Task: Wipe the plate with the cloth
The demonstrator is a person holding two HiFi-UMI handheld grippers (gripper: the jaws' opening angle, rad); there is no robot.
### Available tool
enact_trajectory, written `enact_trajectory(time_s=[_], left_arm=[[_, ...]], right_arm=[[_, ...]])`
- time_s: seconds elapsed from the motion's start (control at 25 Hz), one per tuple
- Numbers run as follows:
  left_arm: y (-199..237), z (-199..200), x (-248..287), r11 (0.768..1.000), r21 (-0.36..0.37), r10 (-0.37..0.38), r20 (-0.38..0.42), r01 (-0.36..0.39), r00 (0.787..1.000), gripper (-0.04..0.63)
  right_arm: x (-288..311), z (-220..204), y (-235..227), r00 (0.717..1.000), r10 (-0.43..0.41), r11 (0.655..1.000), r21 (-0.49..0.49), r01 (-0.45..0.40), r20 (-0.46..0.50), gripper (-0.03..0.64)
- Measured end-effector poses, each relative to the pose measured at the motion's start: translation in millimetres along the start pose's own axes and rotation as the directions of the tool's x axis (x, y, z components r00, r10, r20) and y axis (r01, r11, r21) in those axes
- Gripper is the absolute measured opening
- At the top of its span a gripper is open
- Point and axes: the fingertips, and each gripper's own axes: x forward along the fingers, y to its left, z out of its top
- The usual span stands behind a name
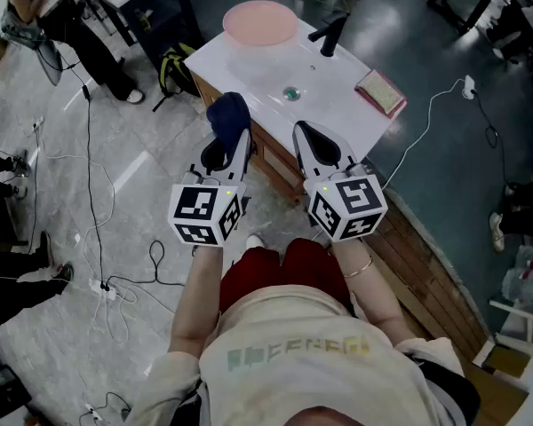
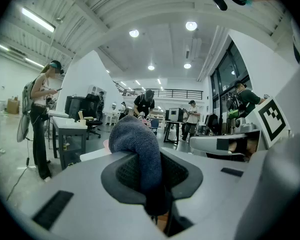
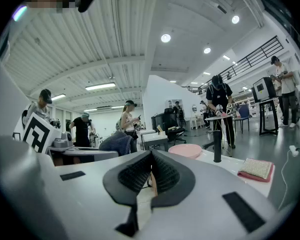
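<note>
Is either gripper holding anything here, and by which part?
The left gripper holds the cloth, jaws shut on one bunched end; the rest bulges out in front. The right gripper is shut and empty.

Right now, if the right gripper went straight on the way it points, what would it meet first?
Most likely the pink plate at the far end of the white counter; the shut, empty right gripper points almost level toward it. Depth is unclear.
</note>
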Motion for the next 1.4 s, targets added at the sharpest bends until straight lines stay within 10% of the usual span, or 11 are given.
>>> enact_trajectory(time_s=[0.76,1.4], left_arm=[[71,12,15,1.0,-0.026,-0.005,0.038,0.006,0.999,0.08],[170,-6,174,0.996,-0.07,-0.059,-0.051,0.055,0.997,0.08]], right_arm=[[65,-23,-20,0.997,-0.057,0.982,0.175,0.066,-0.057,0.038],[230,-54,-110,0.98,-0.126,0.943,0.287,0.166,-0.155,0.038]])
